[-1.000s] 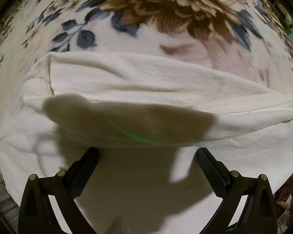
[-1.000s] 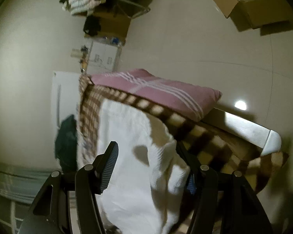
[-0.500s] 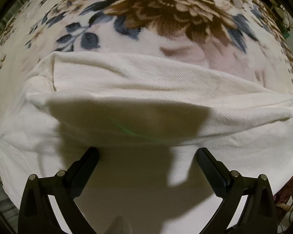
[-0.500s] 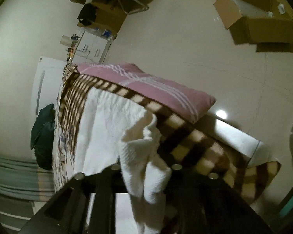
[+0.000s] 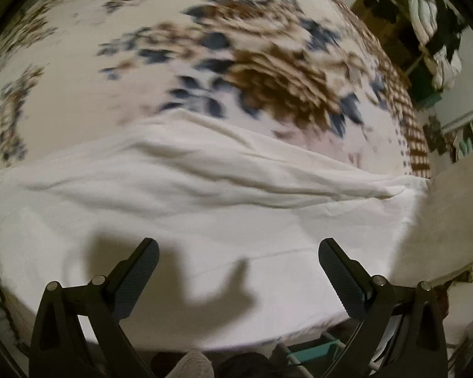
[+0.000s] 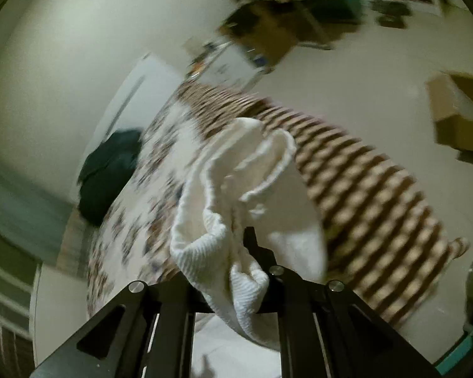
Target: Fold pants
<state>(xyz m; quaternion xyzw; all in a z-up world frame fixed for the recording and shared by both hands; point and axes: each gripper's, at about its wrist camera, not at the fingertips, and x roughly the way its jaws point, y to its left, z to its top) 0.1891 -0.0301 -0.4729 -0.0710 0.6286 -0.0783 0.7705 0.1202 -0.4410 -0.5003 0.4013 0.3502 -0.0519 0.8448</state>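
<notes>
White pants (image 5: 205,195) lie across a floral blanket (image 5: 236,47) on a bed, with a long fold ridge running left to right. My left gripper (image 5: 238,261) is open and empty, hovering over the near part of the pants. My right gripper (image 6: 233,252) is shut on a bunched end of the white pants (image 6: 236,189) and holds it lifted above the bed. Its fingertips are hidden by the cloth.
A brown checked blanket border (image 6: 362,189) runs along the bed's edge. A dark garment (image 6: 110,173) lies at the bed's far side. Cardboard boxes (image 6: 463,113) sit on the pale floor. Clutter and hanging clothes (image 5: 432,31) stand beyond the bed.
My right gripper closed on the pants end and swung it up and over the bed. My left gripper drew back and up from the pants, staying open.
</notes>
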